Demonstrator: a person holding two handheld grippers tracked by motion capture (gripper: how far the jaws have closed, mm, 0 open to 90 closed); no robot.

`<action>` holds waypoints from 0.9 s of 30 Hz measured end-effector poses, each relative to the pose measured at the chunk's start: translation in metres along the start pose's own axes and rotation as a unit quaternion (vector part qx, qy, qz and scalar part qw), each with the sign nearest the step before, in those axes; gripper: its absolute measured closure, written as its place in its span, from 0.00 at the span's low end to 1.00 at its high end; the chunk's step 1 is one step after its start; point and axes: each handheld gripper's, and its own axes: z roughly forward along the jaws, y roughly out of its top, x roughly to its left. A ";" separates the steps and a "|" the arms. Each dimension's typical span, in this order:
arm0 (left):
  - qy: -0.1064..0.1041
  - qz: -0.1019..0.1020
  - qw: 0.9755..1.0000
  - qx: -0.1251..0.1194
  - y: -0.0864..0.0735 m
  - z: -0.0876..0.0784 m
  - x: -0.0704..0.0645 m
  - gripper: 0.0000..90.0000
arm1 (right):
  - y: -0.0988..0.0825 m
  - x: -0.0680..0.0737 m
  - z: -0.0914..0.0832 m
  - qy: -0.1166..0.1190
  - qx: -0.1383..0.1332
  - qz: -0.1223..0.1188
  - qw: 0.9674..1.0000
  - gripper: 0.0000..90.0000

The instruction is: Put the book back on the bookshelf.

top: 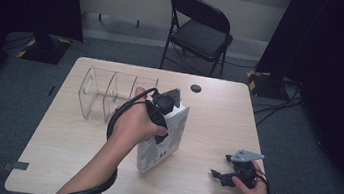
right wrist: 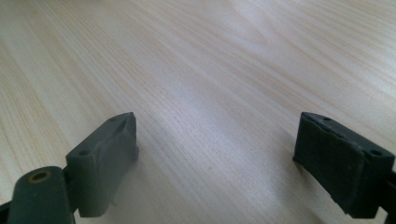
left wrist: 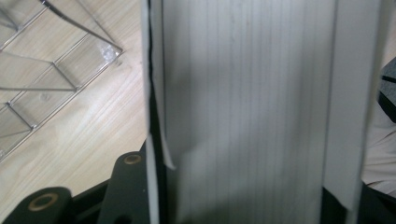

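Observation:
A white book (top: 164, 149) with a grey pattern on its cover stands upright at the middle of the table (top: 217, 123). My left gripper (top: 163, 120) comes down on its top edge and is shut on it. In the left gripper view the book's (left wrist: 252, 107) page edge runs up between the black jaws, one cover against each. Whether its lower edge touches the table I cannot tell. My right gripper (top: 218, 177) rests low at the front right, open, with bare wood between its pads (right wrist: 109, 154).
A clear plastic rack (top: 110, 94) with upright dividers stands at the back left of the table, just left of the book; it also appears as the rack (left wrist: 51, 70) in the left gripper view. A small black disc (top: 195, 88) lies near the far edge. A black folding chair (top: 201, 30) stands beyond.

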 end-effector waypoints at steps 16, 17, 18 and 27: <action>0.005 -0.020 1.000 0.002 -0.019 -0.005 0.018 0.59 | 0.000 0.000 0.000 0.001 -0.001 0.000 1.000 0.14; 0.003 -0.020 1.000 0.003 -0.020 -0.005 0.019 0.59 | 0.000 0.000 0.000 0.001 -0.001 -0.001 1.000 0.14; 0.005 -0.023 1.000 0.004 -0.021 -0.006 0.020 0.59 | 0.000 0.000 0.000 0.001 -0.001 0.000 1.000 0.14; 0.009 -0.035 0.999 0.006 -0.031 -0.009 0.028 0.59 | 0.000 0.000 0.000 0.001 -0.001 -0.001 1.000 0.14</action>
